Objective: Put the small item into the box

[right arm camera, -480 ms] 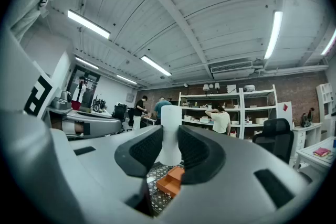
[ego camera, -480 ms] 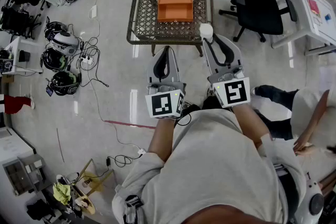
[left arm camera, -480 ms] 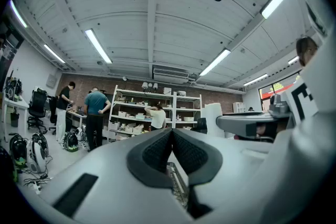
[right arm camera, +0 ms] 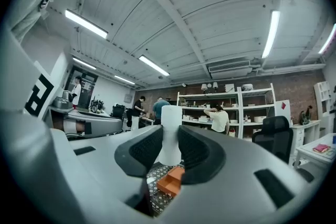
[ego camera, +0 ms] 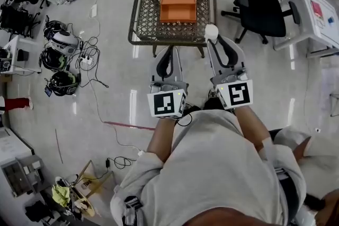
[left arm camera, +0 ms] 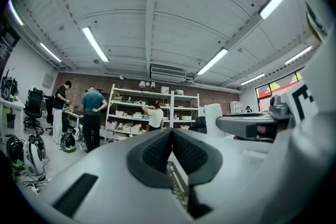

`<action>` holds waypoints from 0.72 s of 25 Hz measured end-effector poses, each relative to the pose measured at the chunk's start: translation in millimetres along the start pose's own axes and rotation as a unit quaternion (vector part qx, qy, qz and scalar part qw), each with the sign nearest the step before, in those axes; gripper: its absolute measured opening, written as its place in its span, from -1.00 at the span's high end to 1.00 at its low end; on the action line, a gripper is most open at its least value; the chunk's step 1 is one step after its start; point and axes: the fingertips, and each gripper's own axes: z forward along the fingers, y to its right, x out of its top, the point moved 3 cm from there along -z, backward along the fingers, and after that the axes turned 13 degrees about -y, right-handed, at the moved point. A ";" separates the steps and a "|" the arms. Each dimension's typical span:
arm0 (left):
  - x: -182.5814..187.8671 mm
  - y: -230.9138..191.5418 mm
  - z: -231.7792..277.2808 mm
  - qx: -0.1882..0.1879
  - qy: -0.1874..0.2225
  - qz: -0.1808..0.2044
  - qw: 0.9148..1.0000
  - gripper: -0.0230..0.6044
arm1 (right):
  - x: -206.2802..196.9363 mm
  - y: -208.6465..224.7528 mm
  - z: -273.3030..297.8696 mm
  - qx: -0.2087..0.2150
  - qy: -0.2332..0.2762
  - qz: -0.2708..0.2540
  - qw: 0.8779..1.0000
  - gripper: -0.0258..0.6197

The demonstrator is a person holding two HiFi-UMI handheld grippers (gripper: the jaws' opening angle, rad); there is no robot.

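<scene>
Since half a second ago, the right gripper (ego camera: 212, 39) is sitting slightly further right, and the bystander (ego camera: 307, 143) at the right has drawn back toward the lower corner. This gripper is clamping the item (ego camera: 211, 32), which is hanging just over the near right corner of the table (ego camera: 139, 39). The item is standing upright, with its long axis vertical and across the jaws and its top rising above the pads. The left gripper (ego camera: 168, 51) is staying closed on nothing, just before the table's near edge. The box (ego camera: 177, 5) is lying further in, open side up. A chair (ego camera: 265, 2) is crowding the table's right side, while the floor at its left is giving more room.
</scene>
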 end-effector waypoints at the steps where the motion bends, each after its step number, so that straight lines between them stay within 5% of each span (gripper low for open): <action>1: -0.8 -2.4 0.4 0.000 -0.002 0.000 1.000 0.90 | -1.1 -1.0 1.5 0.001 -0.003 0.000 1.000 0.63; 18: -27.8 -27.3 16.0 -0.024 -0.032 -0.009 0.999 0.90 | -17.2 -7.4 21.7 -0.023 -0.029 -0.014 0.999 0.63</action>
